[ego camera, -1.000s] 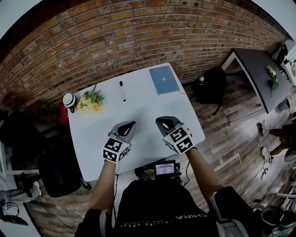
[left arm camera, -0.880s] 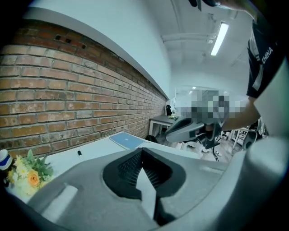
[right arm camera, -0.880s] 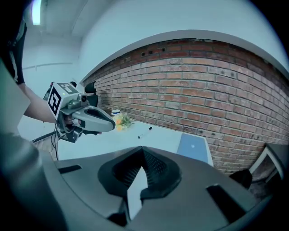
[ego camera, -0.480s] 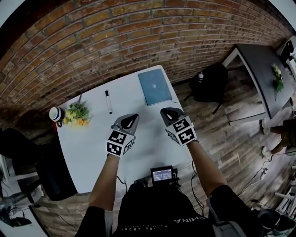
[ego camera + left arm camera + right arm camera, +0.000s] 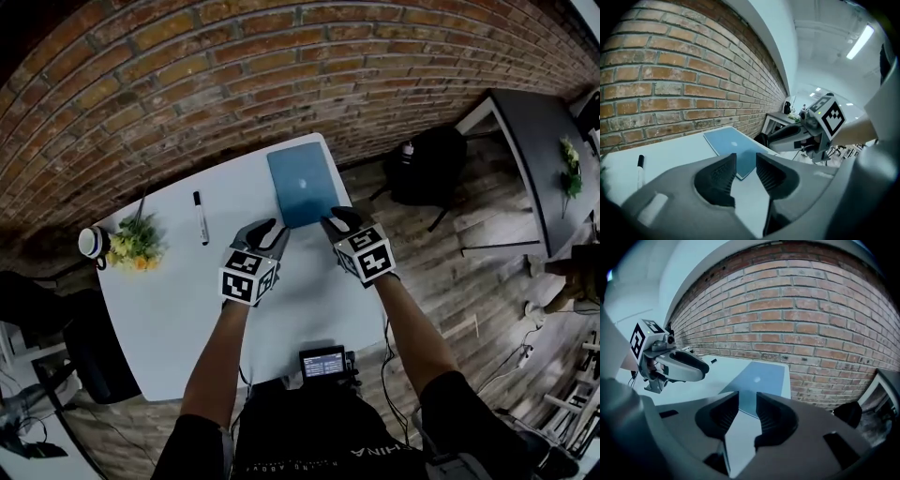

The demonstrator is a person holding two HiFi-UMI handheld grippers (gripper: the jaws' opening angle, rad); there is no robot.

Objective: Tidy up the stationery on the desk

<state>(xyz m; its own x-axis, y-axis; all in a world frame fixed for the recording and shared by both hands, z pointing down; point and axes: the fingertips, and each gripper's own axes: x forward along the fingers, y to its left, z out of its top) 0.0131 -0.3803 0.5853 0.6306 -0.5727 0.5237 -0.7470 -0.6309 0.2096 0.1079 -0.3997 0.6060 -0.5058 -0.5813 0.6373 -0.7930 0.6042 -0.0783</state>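
A thin blue book (image 5: 300, 183) with a pale mark at its centre lies flat at the far right of the white desk (image 5: 169, 300). A black-capped marker (image 5: 200, 217) lies to its left, apart from it. My left gripper (image 5: 267, 232) is at the book's near left corner. My right gripper (image 5: 336, 221) is at its near right corner. Both have just been opening and stand open with nothing between the jaws. In the left gripper view the left gripper (image 5: 746, 169) points at the book (image 5: 732, 146) and marker (image 5: 640, 162). The right gripper (image 5: 746, 414) faces the book (image 5: 762, 379) likewise.
A bunch of yellow flowers (image 5: 134, 246) and a cup (image 5: 91, 242) sit at the desk's left end. A small screen device (image 5: 323, 361) is at the near edge. The brick wall (image 5: 234, 84) stands behind the desk. On the floor are a black backpack (image 5: 427, 164), a dark table (image 5: 544, 122) and a chair (image 5: 89, 352).
Both grippers have moved forward across the desk, from its middle to the near edge of the blue book. Their jaws, shut before, now show a gap.
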